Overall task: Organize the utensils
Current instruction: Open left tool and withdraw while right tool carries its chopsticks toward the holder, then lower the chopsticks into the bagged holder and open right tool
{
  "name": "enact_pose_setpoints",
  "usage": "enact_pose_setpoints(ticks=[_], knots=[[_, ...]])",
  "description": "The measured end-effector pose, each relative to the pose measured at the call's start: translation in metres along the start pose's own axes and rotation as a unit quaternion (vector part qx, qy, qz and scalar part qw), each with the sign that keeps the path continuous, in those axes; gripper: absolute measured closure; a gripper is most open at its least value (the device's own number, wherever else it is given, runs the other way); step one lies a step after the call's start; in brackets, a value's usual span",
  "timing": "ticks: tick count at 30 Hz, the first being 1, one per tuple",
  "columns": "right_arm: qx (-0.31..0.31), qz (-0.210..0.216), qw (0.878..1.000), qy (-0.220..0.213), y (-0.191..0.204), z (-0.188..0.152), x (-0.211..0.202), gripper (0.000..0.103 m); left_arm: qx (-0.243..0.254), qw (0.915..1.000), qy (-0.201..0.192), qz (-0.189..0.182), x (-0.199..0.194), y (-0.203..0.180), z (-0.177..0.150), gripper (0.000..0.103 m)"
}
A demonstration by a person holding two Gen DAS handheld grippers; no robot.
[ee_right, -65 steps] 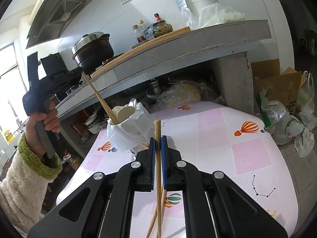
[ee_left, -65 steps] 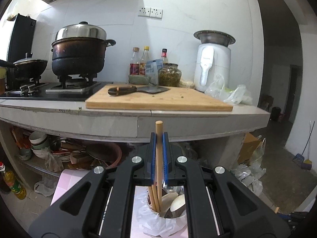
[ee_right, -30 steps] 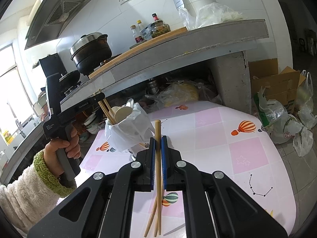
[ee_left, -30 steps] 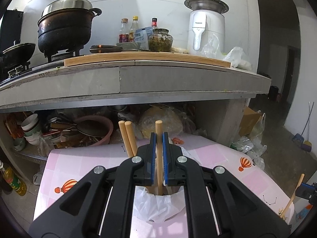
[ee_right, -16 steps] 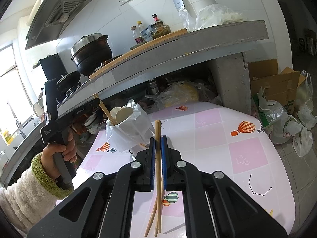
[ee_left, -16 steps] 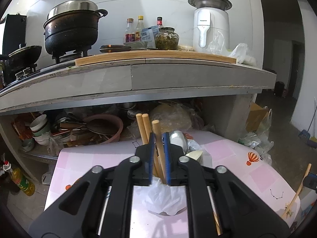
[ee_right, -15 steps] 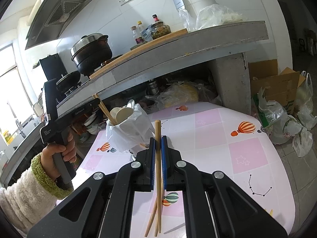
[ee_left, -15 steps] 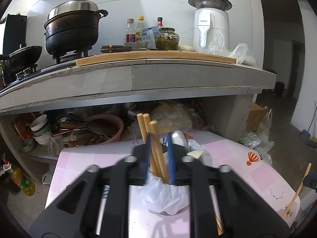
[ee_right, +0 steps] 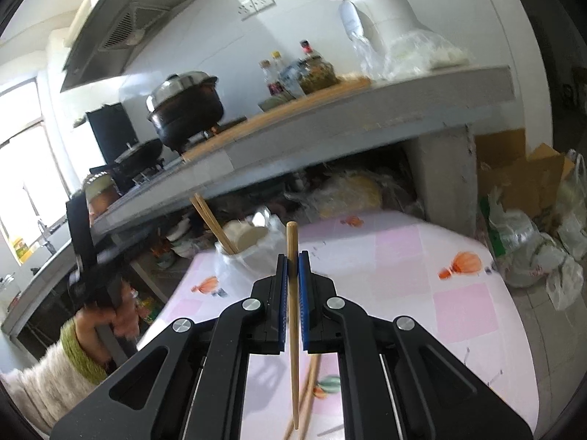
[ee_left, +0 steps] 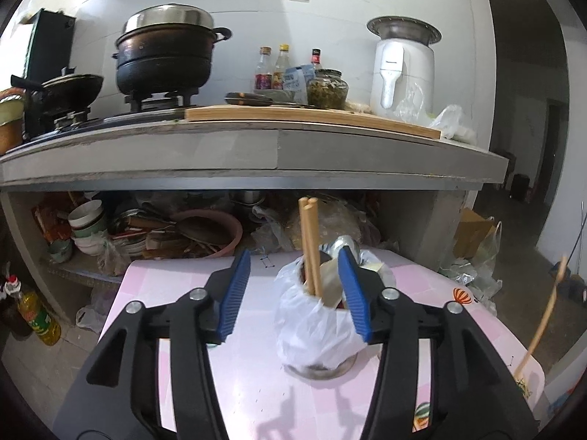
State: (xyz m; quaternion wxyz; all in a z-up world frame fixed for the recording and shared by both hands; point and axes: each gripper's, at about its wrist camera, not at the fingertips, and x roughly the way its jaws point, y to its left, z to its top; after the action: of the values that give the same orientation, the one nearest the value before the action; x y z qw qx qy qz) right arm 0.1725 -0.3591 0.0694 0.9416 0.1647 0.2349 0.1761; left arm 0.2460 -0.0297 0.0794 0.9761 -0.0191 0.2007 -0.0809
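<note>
Letting go, the left gripper [ee_left: 293, 295] is opening its jaws, nothing pressed between them; two chopsticks [ee_left: 311, 245] lean in the bag-lined holder [ee_left: 315, 326] at the table's [ee_left: 249, 374] far side; from the right wrist, the right gripper [ee_right: 292, 304] is clamped on one chopstick [ee_right: 292, 293], near the holder; next, I judge, comes carrying it over and lowering it in.

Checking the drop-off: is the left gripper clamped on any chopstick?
No, the left gripper fingers are opening, apart from the chopsticks standing in the holder.
</note>
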Motion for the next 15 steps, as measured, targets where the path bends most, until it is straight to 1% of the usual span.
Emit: enact_pose_setpoints(ticks=[4, 9, 12, 15], knots=[[-0.011, 0.03, 0.999, -0.015, 0.016, 0.03, 0.005, 0.097, -0.011, 0.9998, 0.004, 0.017, -0.018, 0.016, -0.017, 0.046], [-0.032, 0.073, 0.996, -0.038, 0.045, 0.077, 0.017, 0.097, -0.032, 0.9985, 0.019, 0.042, -0.035, 0.043, -0.04, 0.039], [-0.033, 0.095, 0.994, -0.046, 0.06, 0.106, 0.032, 0.097, -0.043, 0.9969, 0.027, 0.061, -0.042, 0.06, -0.054, 0.033], [-0.036, 0.103, 0.993, -0.048, 0.076, 0.134, 0.055, 0.097, -0.06, 0.9945, 0.041, 0.076, -0.045, 0.079, -0.066, 0.032]])
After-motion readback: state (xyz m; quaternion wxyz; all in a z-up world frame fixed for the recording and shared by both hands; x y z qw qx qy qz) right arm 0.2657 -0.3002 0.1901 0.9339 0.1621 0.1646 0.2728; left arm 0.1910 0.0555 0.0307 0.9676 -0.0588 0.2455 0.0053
